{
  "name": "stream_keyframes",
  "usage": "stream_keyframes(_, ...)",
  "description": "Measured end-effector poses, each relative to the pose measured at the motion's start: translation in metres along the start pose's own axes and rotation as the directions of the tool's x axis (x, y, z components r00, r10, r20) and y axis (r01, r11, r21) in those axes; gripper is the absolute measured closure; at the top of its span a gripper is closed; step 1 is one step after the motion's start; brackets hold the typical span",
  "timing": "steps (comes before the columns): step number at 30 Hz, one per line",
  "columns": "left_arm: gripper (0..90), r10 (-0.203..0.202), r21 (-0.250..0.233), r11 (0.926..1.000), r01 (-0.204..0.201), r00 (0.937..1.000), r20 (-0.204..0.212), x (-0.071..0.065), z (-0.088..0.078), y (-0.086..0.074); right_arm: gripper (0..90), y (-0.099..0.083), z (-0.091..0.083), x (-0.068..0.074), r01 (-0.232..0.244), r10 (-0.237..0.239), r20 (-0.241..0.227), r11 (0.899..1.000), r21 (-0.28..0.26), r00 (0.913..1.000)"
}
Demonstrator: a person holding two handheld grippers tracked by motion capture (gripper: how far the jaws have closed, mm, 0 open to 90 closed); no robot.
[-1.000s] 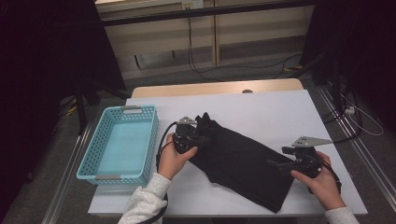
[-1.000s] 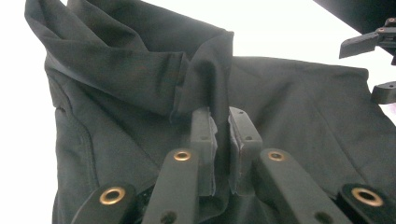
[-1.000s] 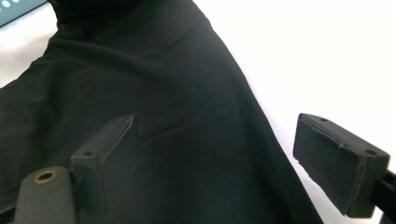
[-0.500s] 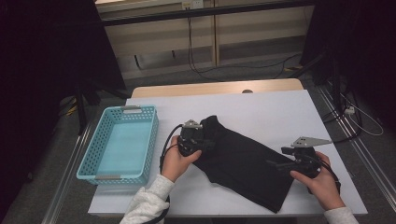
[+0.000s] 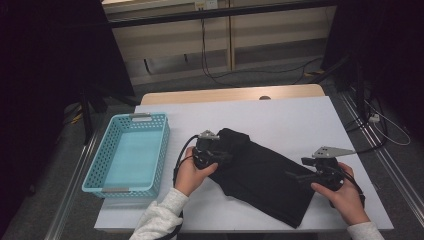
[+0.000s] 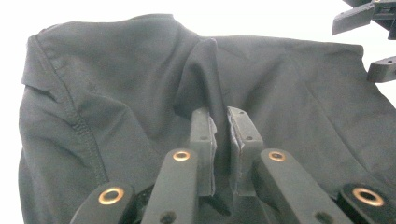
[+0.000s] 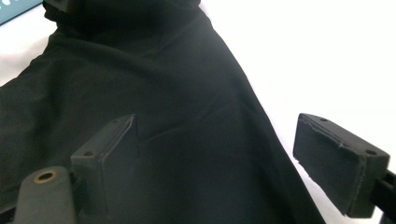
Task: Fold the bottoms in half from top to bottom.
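Black cloth (image 5: 260, 175): we find it flat on the table (image 5: 280, 115), long axis slanting from left gripper (image 5: 216, 150) to right gripper (image 5: 305, 176). Left pinches a raised fold at its end; right gapes wide over the opposite edge, probably not touching.

From the high view I can't make out the tips of the left tongs (image 5: 223, 156), because they sink into the dark garment (image 5: 260, 175) and black blends into black. In the left gripper view the garment (image 6: 116, 93) runs off the left and bottom edges, and the pinched fold drops out of sight between the pads (image 6: 205, 140), so I can't tell how deep the cloth goes. In the right gripper view the garment (image 7: 140, 93) is cut off at the top, left and bottom, and it hides the surface (image 7: 327, 56) beneath it.
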State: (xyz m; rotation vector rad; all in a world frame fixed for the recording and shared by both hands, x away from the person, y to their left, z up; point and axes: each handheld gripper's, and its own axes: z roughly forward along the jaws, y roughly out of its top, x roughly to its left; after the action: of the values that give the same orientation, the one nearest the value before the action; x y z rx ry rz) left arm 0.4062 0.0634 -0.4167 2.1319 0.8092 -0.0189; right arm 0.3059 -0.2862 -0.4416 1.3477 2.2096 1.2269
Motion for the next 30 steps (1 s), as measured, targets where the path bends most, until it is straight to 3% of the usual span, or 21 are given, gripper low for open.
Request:
stream_keyframes(10,81.7,0.010,-0.010,0.9999,-0.010,0.9999,0.013,-0.006,-0.001,0.002,14.4,0.000,0.000,0.001,0.004,-0.004,0.000,1.000,-0.003,1.0000)
stream_keyframes(13,81.7,0.031,0.004,0.9995,-0.031,0.9992,0.023,-0.014,0.001,0.002,14.4,0.001,-0.001,0.001,0.003,-0.003,0.002,1.000,-0.008,1.0000)
stream_keyframes(18,80.5,0.076,0.020,0.9967,-0.078,0.9942,0.076,-0.034,0.003,-0.001,14.4,0.002,0.001,0.002,0.006,-0.006,0.000,1.000,-0.008,1.0000)
stream_keyframes(20,70.6,0.074,0.035,0.9963,-0.078,0.9929,0.093,-0.038,0.008,-0.004,14.4,0.004,0.002,0.004,0.012,-0.012,-0.001,1.000,-0.009,0.9999)
stream_keyframes(22,47.4,0.049,0.024,0.9984,-0.052,0.9953,0.083,-0.036,0.010,-0.006,14.4,0.006,0.005,0.006,0.020,-0.020,-0.007,1.000,-0.010,0.9998)
stream_keyframes(27,30.2,0.031,-0.013,0.9995,-0.030,0.9995,0.012,-0.026,-0.005,-0.005,15.1,0.017,0.008,0.010,0.037,-0.038,-0.016,0.999,-0.032,0.9992)
stream_keyframes(30,25.9,0.029,-0.017,0.9994,-0.030,0.9988,-0.038,-0.017,-0.011,-0.008,16.0,0.024,0.013,0.013,0.049,-0.050,-0.021,0.998,-0.037,0.9985)
